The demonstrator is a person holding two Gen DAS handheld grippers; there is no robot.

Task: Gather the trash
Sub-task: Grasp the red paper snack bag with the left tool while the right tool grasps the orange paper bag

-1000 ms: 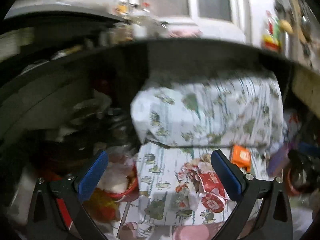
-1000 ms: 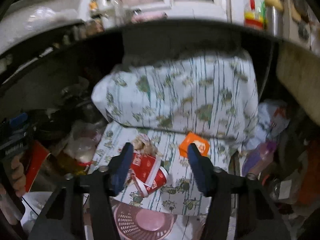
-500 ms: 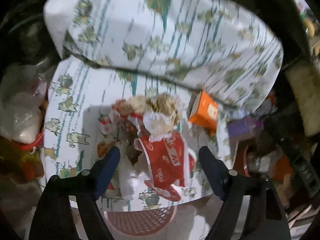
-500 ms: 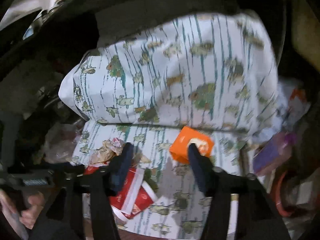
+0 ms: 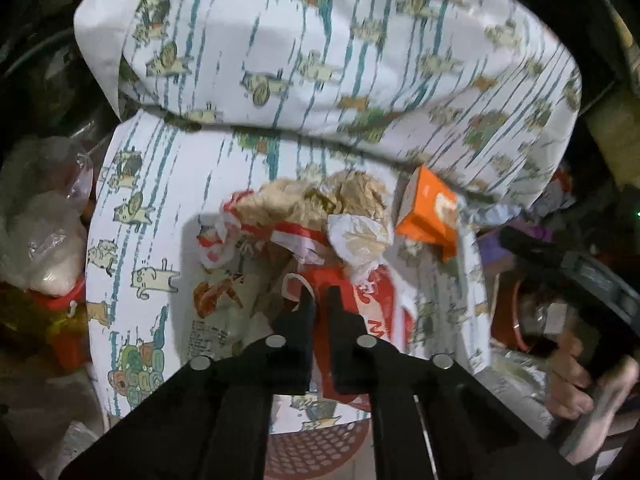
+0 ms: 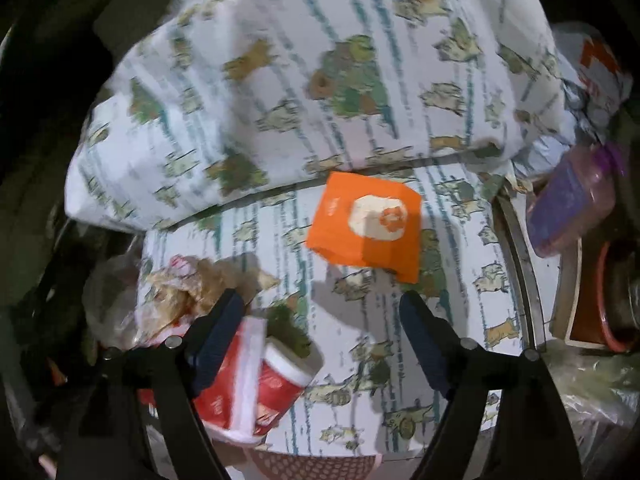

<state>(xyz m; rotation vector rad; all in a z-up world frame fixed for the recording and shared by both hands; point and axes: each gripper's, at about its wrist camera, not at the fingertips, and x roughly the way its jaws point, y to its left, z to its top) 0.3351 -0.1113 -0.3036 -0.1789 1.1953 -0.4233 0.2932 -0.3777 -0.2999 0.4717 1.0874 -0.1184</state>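
A heap of trash lies on a seat covered in cartoon-print cloth (image 5: pixel 132 216): crumpled brown paper (image 5: pixel 344 200), a red and white paper wrapper (image 5: pixel 360 292) and an orange box (image 5: pixel 428 216). My left gripper (image 5: pixel 320 300) points down into the heap and is shut on a fold of the red wrapper. In the right wrist view the orange box (image 6: pixel 364 228) lies just beyond my right gripper (image 6: pixel 320 300), whose jaws are opening with nothing between them. A red paper cup (image 6: pixel 280 380) and crumpled paper (image 6: pixel 184 284) sit by its left finger.
A cushion in the same cloth (image 5: pixel 320 40) leans over the back of the seat. A pink perforated basket (image 5: pixel 316 452) is below the seat's front edge. Plastic bags (image 5: pixel 44 240) crowd the left, a purple bottle (image 6: pixel 572 200) the right. A hand (image 5: pixel 572 376) holds the other gripper's handle.
Both grippers have dropped and tilted down toward the seat. The left jaws went from wide open to shut on the red wrapper. The right jaws have widened and come close to the orange box.
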